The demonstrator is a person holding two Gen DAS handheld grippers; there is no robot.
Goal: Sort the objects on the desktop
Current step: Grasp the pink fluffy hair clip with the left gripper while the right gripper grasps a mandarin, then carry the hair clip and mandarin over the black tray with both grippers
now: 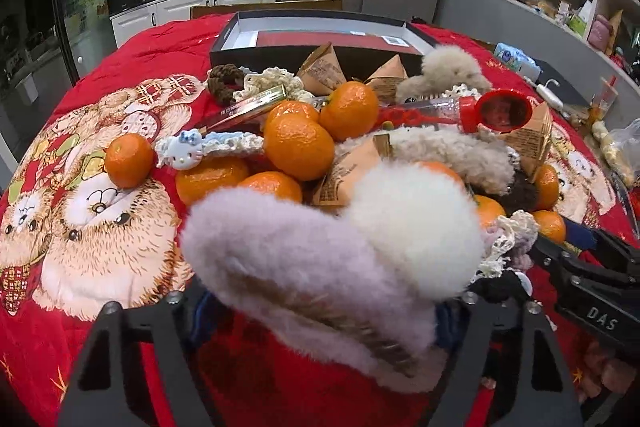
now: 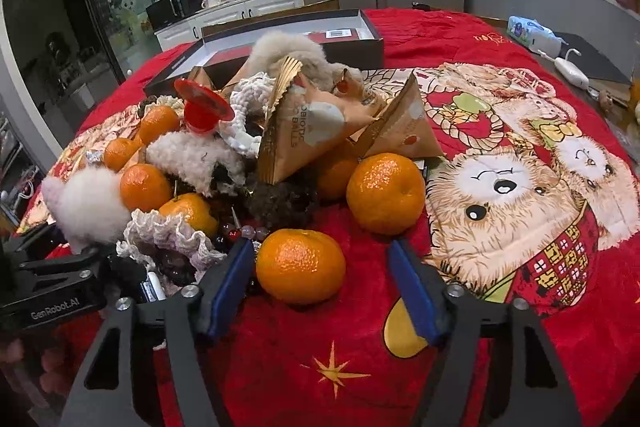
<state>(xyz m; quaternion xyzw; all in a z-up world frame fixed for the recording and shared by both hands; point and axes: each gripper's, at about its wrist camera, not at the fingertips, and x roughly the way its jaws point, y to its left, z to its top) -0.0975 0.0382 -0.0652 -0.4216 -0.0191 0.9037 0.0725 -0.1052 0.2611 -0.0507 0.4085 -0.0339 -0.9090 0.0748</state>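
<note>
Right gripper [image 2: 322, 283] fingers spread around the tangerine [image 2: 301, 265] at 6 o'clock of the pile, ready to lift; left gripper [image 1: 320, 311] straddles a fluffy hair clip [image 1: 304, 267], grip unclear

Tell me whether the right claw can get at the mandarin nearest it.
Probably yes. The right claw already straddles that mandarin, pads not visibly pressing it. Beads crowd its left pad; bare red cloth lies underneath.

Each hand-held black two-finger left gripper [image 1: 320, 307] and black two-finger right gripper [image 2: 320, 279] is built of flat matte plates with triangular cut-outs, joined by round silver screws. The right one's fingers [image 2: 230, 279] carry long blue pads. White lettering marks the housings: "DAS" on one side, "GenRobot.AI" on the other (each seen from the opposite camera).
</note>
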